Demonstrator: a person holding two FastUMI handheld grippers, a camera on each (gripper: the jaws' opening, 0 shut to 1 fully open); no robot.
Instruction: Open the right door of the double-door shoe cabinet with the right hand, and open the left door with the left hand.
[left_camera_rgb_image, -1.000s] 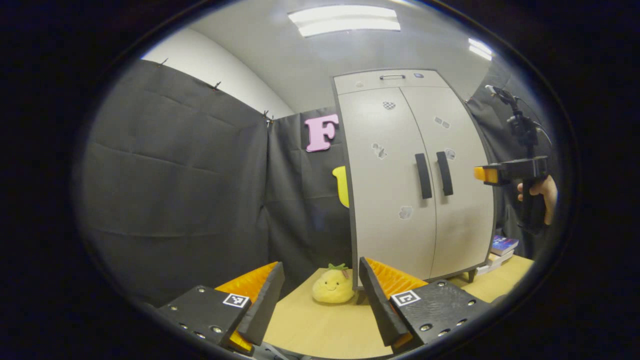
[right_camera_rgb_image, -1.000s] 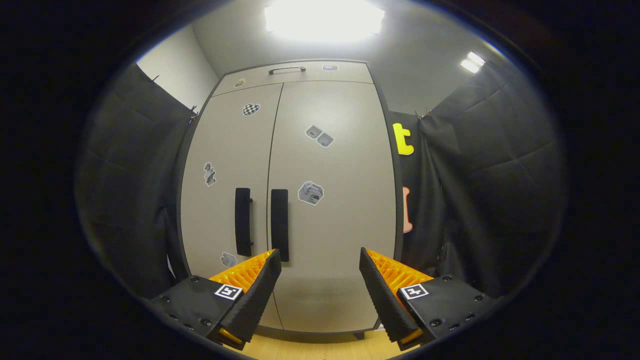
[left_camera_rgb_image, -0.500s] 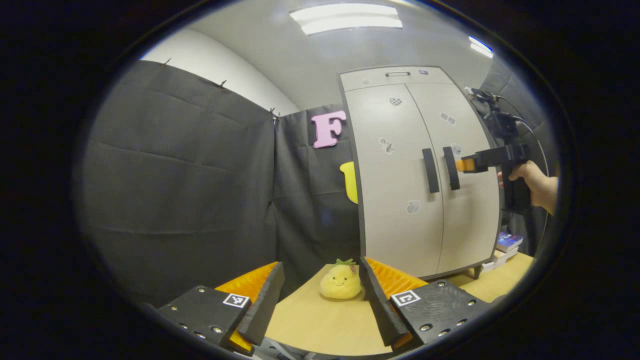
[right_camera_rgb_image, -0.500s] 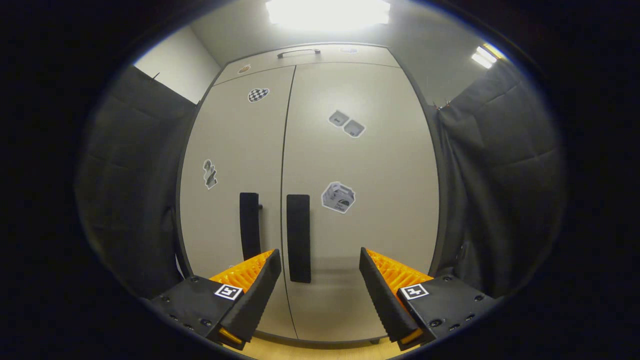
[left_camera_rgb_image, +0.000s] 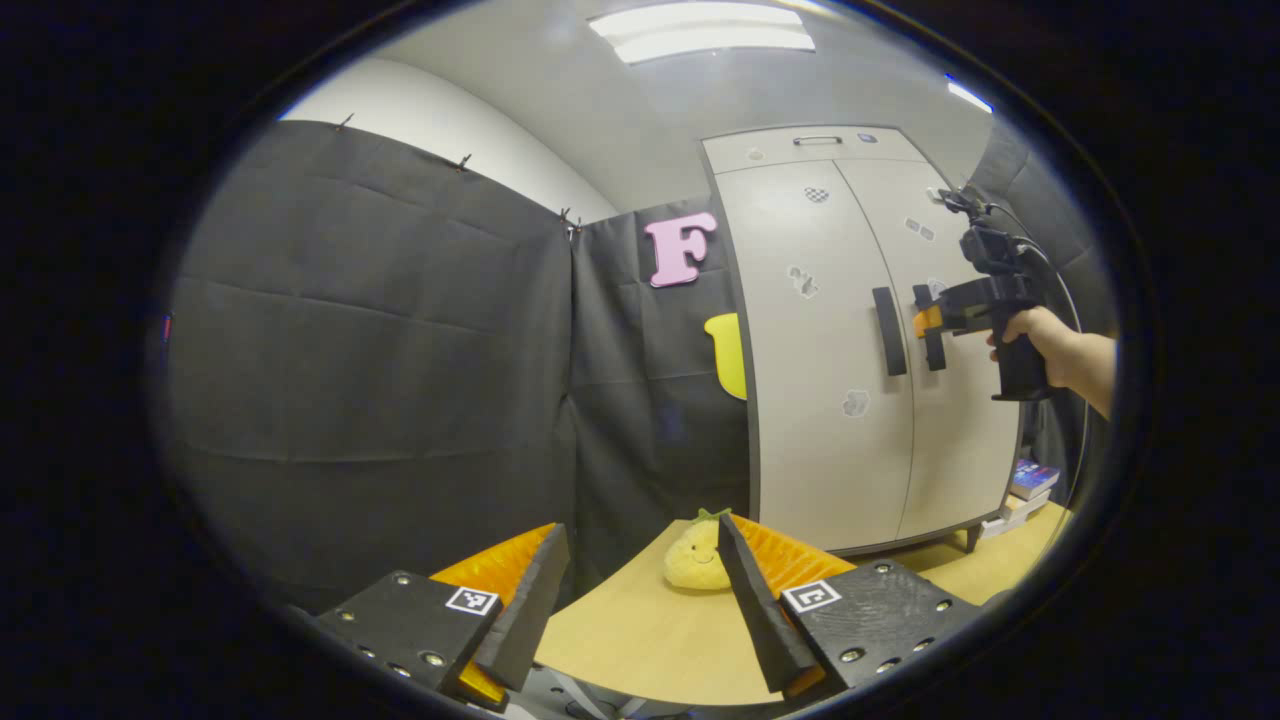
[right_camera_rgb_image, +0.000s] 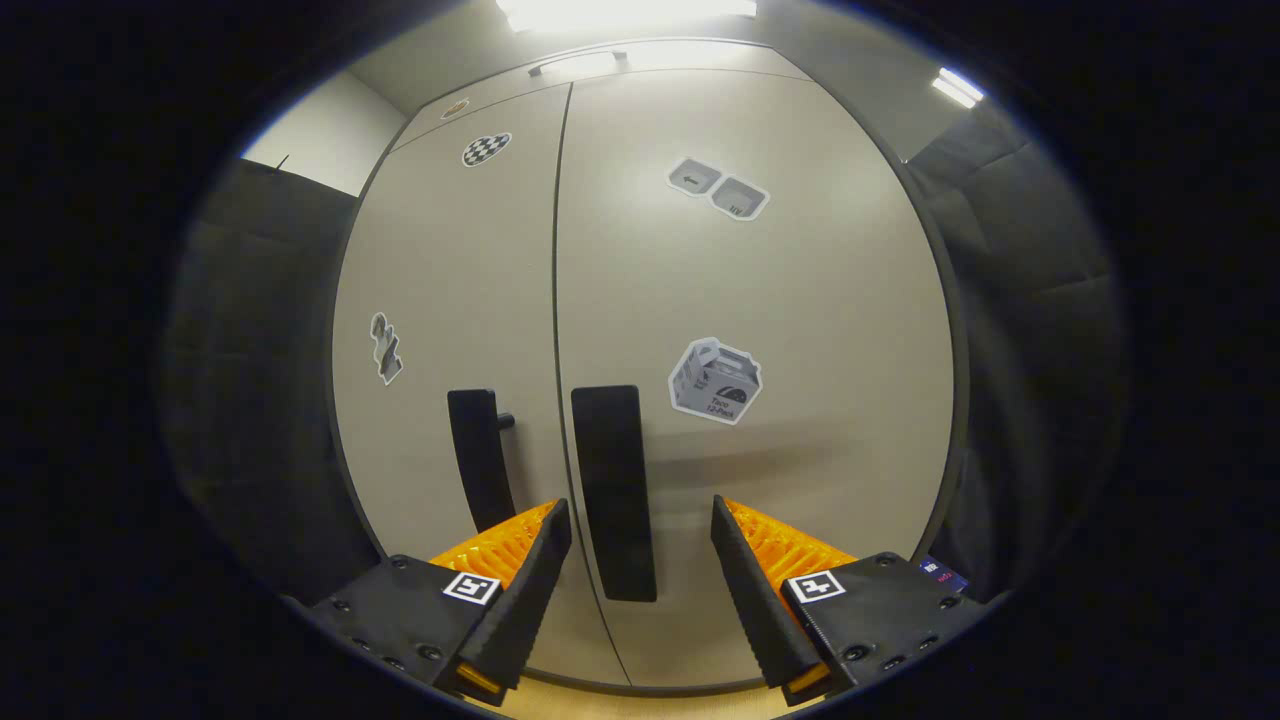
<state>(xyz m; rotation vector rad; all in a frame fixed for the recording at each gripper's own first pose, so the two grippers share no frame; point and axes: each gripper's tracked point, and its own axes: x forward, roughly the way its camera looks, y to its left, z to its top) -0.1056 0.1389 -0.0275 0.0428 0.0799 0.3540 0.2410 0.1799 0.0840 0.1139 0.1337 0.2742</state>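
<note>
Spreading wide with nothing held, the right gripper (right_camera_rgb_image: 632, 545) frames the right door's handle (right_camera_rgb_image: 612, 490) between its jaws, closer than before. Also open and empty, the left gripper (left_camera_rgb_image: 637, 590) sits well short of the shoe cabinet (left_camera_rgb_image: 850, 400).

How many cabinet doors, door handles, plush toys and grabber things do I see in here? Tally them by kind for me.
Pale grey cabinet doors: 2
Black vertical door handles: 2
Yellow smiling plush toy: 1
Hand-held tongs, left and right: 2
Total: 7
</note>
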